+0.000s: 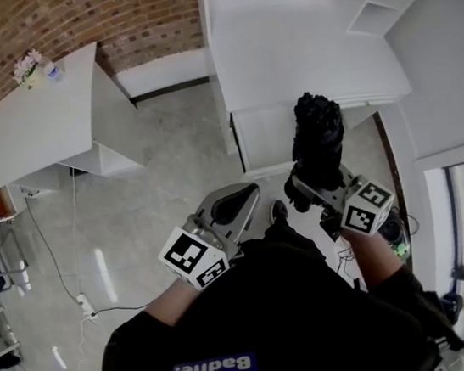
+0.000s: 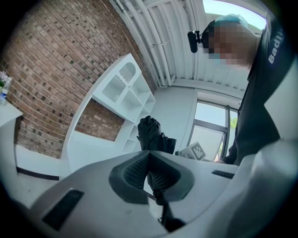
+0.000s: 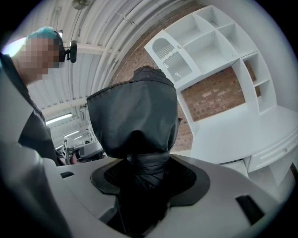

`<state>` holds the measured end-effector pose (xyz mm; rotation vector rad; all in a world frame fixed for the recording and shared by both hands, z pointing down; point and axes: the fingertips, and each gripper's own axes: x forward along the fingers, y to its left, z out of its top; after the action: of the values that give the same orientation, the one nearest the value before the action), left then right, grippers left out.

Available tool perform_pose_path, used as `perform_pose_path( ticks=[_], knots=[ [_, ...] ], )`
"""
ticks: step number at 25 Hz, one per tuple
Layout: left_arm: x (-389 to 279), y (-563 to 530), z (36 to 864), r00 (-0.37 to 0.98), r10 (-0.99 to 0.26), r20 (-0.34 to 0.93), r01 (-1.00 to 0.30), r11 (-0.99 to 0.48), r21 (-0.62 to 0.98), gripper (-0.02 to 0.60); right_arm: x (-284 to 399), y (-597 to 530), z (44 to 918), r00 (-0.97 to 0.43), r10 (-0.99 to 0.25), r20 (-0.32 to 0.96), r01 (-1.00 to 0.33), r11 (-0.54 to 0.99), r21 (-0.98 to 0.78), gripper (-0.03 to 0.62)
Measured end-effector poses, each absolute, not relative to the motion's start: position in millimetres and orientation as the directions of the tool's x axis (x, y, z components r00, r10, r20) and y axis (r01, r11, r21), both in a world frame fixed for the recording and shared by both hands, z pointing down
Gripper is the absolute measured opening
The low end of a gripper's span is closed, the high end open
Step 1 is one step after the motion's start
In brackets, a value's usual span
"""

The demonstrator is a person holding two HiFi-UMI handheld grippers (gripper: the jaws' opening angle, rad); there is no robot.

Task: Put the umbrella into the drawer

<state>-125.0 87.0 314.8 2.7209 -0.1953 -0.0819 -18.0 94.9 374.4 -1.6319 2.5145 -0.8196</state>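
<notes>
Head view first: what is the left claw point(image 1: 236, 203) doing?

Nothing. Its jaws are pressed together with nothing in them. Maybe it is free for the drawer point(image 1: 264, 137), which looks closed.

And the umbrella point(image 1: 318, 138)?

The right claw point(image 1: 316, 184) squeezes it, standing up, so it won't drop.

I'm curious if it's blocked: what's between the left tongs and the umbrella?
Nothing: the left gripper view shows the umbrella past the left tongs with only air between.
</notes>
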Motion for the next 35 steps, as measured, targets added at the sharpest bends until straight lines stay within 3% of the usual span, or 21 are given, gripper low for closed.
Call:
perform_pose_path(
  ticks=[4, 19, 29, 35],
  knots=[
    [-110, 71, 312, 0.986, -0.166, -0.037, -0.138, -0.91, 0.391, 0.002, -13, 82, 371, -0.502, -0.823, 0.265, -0.841, 0.394, -0.371, 0.259],
    [-20, -25, 340, 0.928, -0.364, 0.077, -0.361, -0.828, 0.429, 0.002, 74, -25, 435, -0.653, -0.677, 0.338, -0.752, 0.531, -0.39, 0.259],
    [-21, -38, 343, 0.86, -0.489, 0.148, -0.505, -0.767, 0.396, 0.002, 96, -36, 527, -0.661, -0.561, 0.499, -0.735, 0.617, -0.281, 0.259],
    [-29, -42, 346, 0.816, -0.544, 0.194, -0.574, -0.726, 0.377, 0.002, 101, -34, 593, -0.675, -0.462, 0.575, -0.705, 0.632, -0.321, 0.259]
  ],
)
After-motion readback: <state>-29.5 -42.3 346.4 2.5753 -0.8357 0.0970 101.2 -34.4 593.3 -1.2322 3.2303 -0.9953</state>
